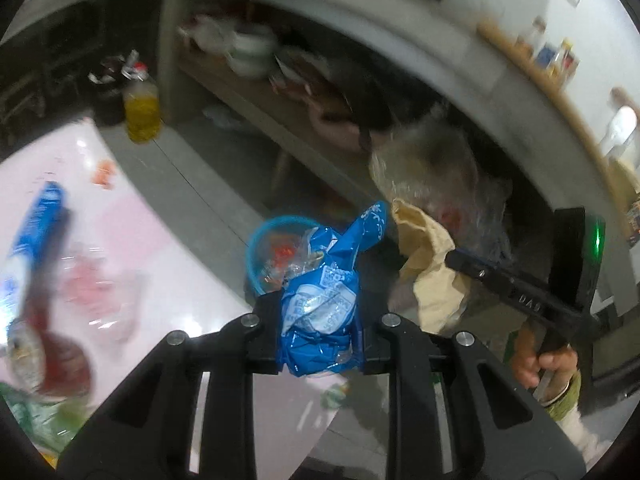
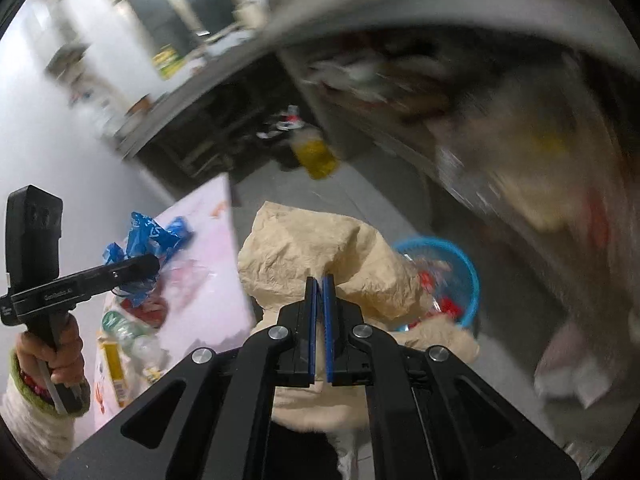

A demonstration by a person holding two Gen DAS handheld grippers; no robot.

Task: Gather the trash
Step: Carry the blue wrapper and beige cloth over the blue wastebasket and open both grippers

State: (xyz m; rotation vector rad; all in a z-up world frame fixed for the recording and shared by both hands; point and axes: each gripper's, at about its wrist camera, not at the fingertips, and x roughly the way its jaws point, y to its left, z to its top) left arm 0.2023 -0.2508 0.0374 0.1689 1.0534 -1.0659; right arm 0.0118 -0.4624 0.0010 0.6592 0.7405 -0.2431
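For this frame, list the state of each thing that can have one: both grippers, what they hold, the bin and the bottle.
left gripper: shut on the blue wrapper
blue wrapper: crumpled, clamped between the pads
right gripper: shut on the tan paper bag
tan paper bag: crumpled, pinched at one fold
blue basket: on the floor, upright, already holding trash
oil bottle: upright on the floor, capped

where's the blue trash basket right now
The blue trash basket sits on the grey floor beside the pink table; in the left wrist view it lies just beyond the blue wrapper, and in the right wrist view right of the tan paper bag.
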